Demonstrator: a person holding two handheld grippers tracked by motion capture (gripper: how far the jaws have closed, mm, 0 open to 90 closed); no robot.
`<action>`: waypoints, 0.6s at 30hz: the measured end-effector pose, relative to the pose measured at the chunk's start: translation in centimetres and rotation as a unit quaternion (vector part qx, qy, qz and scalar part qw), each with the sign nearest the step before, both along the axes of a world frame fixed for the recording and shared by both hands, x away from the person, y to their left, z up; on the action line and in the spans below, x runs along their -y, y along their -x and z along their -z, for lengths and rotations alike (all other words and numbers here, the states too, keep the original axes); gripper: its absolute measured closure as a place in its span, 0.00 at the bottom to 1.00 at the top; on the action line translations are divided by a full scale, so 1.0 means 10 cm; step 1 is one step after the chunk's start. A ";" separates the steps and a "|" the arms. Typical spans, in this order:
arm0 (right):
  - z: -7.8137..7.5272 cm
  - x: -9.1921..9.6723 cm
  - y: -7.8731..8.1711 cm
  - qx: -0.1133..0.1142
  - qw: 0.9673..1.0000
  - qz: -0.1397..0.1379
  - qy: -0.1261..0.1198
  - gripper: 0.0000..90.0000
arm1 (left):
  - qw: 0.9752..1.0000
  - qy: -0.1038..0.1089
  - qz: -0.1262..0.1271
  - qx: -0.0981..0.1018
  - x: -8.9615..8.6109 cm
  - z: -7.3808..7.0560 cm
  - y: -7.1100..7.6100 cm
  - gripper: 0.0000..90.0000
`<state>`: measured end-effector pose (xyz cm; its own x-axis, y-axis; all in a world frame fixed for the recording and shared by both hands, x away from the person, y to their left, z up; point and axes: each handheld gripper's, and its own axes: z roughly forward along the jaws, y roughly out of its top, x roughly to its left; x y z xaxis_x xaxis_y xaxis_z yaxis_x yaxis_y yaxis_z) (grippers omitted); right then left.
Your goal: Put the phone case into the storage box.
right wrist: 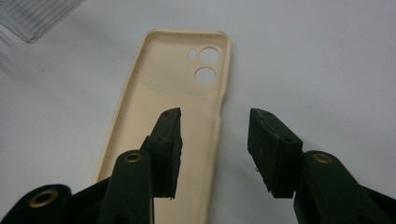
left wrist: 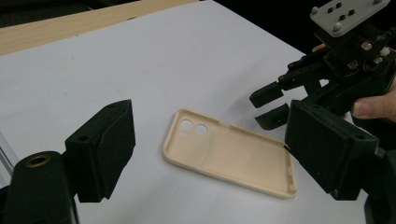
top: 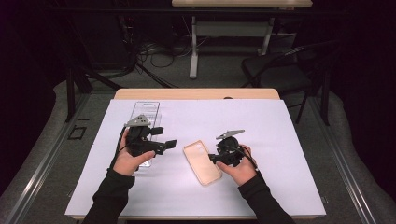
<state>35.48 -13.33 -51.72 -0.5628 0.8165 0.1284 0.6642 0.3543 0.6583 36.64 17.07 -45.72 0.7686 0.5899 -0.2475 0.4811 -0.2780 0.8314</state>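
Note:
A beige phone case [top: 201,162] [left wrist: 229,156] [right wrist: 154,93] lies hollow side up on the white sheet [top: 261,135], its camera holes at the far end. My right gripper [top: 212,157] [left wrist: 270,105] [right wrist: 215,116] hovers low at the case's right side and is open. One jaw is over the hollow and the other is outside the side wall, so the wall lies between them untouched. My left gripper [top: 164,137] [left wrist: 208,109] is held to the left of the case, jaws wide open and empty, pointing toward it.
A clear plastic tray [top: 144,109] [right wrist: 37,14] lies on the sheet at the back left, partly under my left gripper. The wooden table edge [top: 196,93] runs along the far side. A dark chair [top: 280,65] and a second desk stand beyond.

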 end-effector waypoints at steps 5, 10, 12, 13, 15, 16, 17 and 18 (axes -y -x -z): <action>0.04 -0.03 0.01 -0.012 1.000 0.001 0.007 0.61 | 1.000 -0.001 0.000 0.000 0.00 0.00 0.00 0.19; 0.07 -0.04 0.00 -0.017 1.000 0.002 0.015 0.62 | 1.000 -0.001 0.000 -0.001 0.00 0.01 0.00 0.19; 0.10 -0.05 0.00 -0.019 1.000 0.005 0.014 0.64 | 1.000 -0.003 0.001 -0.002 0.00 0.01 0.00 0.19; 0.11 -0.04 0.00 -0.017 1.000 0.004 0.013 0.65 | 1.000 -0.003 0.001 -0.002 0.00 0.01 0.00 0.19; 0.13 -0.05 0.00 -0.024 1.000 0.011 0.011 0.66 | 1.000 -0.003 0.001 -0.002 0.00 0.01 0.00 0.19; 0.13 -0.05 0.00 -0.025 1.000 0.014 0.010 0.66 | 1.000 -0.003 0.001 -0.002 -0.01 0.01 0.00 0.19; 0.14 -0.05 0.00 -0.023 1.000 0.014 0.011 0.65 | 1.000 -0.002 0.001 -0.002 -0.01 0.01 0.00 0.19; 0.13 -0.05 0.00 -0.032 0.999 0.014 0.016 0.66 | 1.000 -0.003 0.001 -0.001 -0.01 0.01 0.00 0.19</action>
<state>35.50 -12.86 -53.07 -0.5304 0.8366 0.1371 0.7153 0.3549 0.6019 36.68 17.13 -45.81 0.7697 0.5892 -0.2459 0.4826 -0.2848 0.8283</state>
